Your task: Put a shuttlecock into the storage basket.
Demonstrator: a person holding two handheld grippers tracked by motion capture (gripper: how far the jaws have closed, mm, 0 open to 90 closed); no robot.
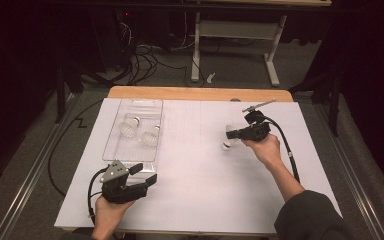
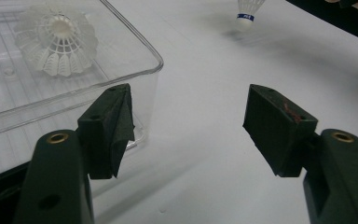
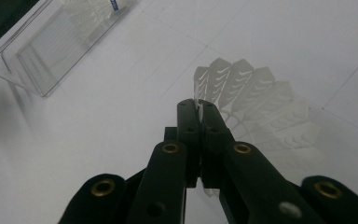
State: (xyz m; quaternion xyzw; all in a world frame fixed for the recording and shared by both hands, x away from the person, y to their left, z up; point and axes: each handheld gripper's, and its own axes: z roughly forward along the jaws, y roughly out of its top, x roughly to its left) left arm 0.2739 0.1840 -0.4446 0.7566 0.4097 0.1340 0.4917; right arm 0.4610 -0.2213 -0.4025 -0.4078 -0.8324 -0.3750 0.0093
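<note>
The shuttlecock (image 3: 242,88) I'm working with sits pinched by its feather skirt between my right gripper's (image 3: 199,106) jaws, which are pressed together on the thin edge of the skirt; in the high view it hangs at the right-centre of the white table (image 1: 200,190), cork downward, and I read it as just touching or barely clear of the surface, though the picture is too coarse to be sure. Gripping the skirt rather than the cork makes sense to me: the rim gives the flat pads something thin to bite. Two more shuttlecocks (image 1: 130,126) already lie in the clear plastic tray (image 1: 157,107) at the table's far left, so I judge the held one is bound for the same place. My left gripper (image 1: 145,173) rests low near the tray's near corner, jaws spread wide and holding nothing, one pad just beside the tray wall, probably parked there to steady the tray or simply to stay out of the right hand's path.
</note>
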